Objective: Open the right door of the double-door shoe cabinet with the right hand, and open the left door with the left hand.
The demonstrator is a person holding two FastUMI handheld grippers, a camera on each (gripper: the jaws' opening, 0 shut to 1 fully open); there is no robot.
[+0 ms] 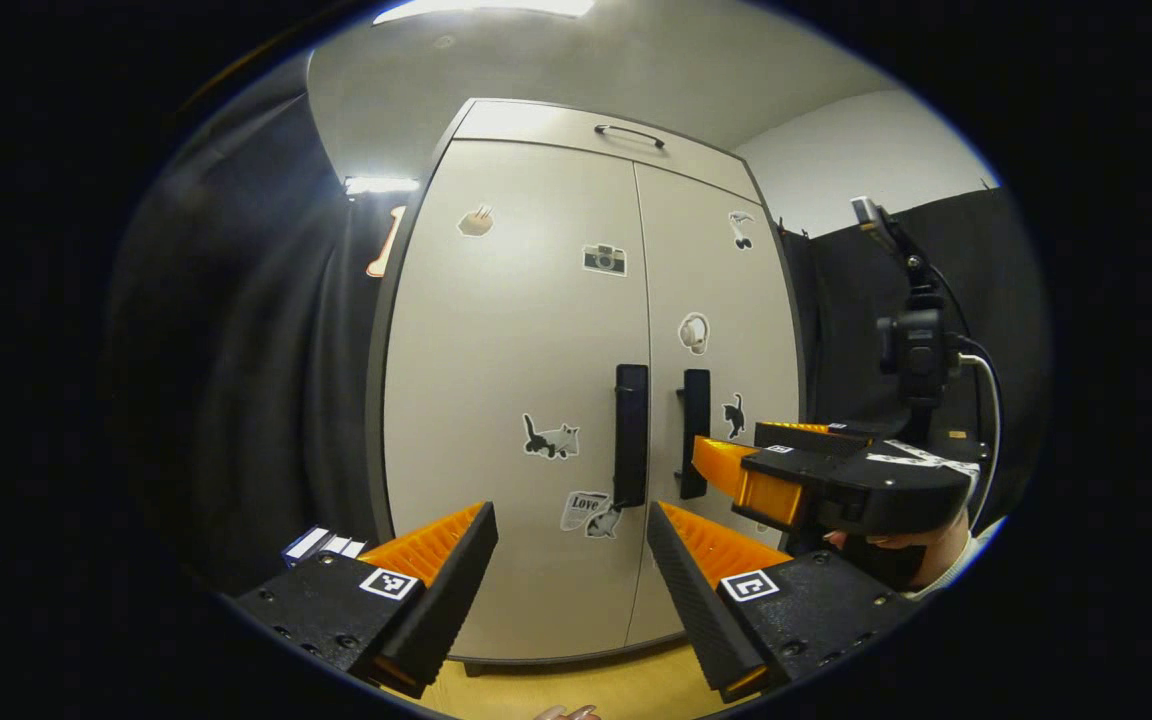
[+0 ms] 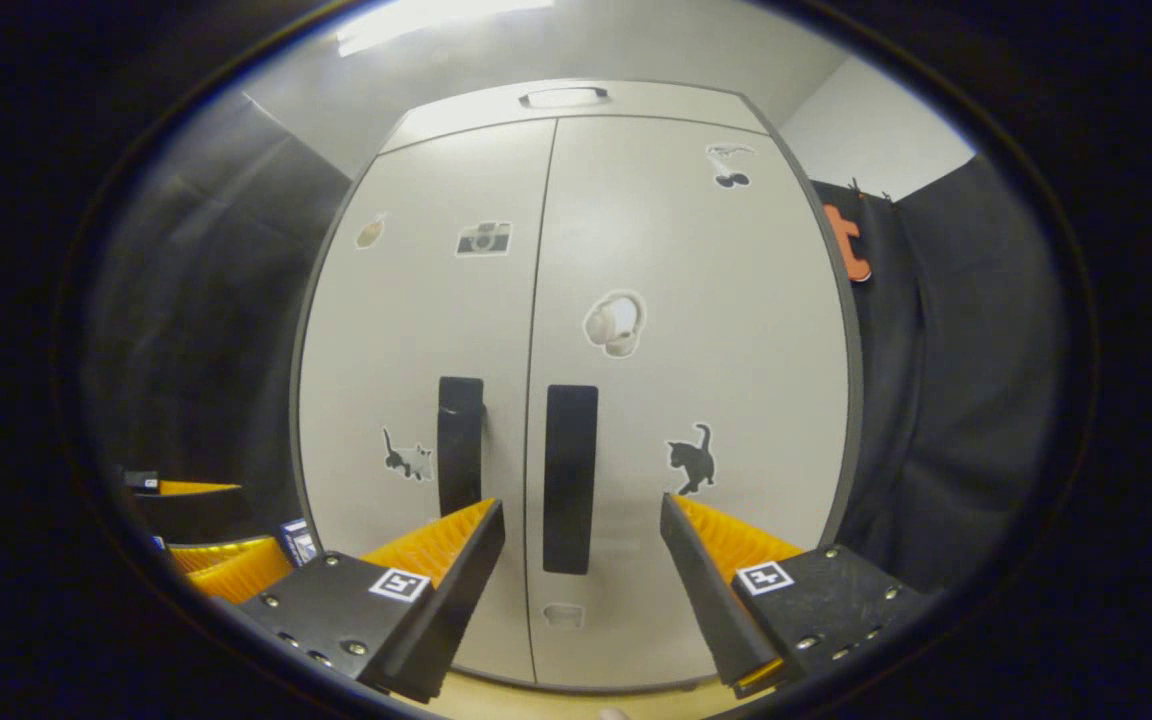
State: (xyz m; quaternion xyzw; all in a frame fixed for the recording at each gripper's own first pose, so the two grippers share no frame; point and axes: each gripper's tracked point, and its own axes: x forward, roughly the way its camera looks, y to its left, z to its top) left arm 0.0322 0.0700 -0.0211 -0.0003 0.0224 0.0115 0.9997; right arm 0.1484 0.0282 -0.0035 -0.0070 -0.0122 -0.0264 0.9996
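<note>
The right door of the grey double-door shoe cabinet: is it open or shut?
Shut. The right door lies flush with the left door, only a thin seam between; its black handle faces forward, ungripped.

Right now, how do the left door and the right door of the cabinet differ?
The left door carries a camera sticker and a pale cat; the right door carries headphones and a black cat. The left door's handle sits at its right edge, the right door's handle at its left. Both are shut, grey, with black vertical handles.

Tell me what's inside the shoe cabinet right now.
Nothing inside can be seen: both doors of the shoe cabinet are shut, the right door and left door meeting at the middle seam. Only their stickers and black handles show. Both claws are open, short of the handles.
</note>
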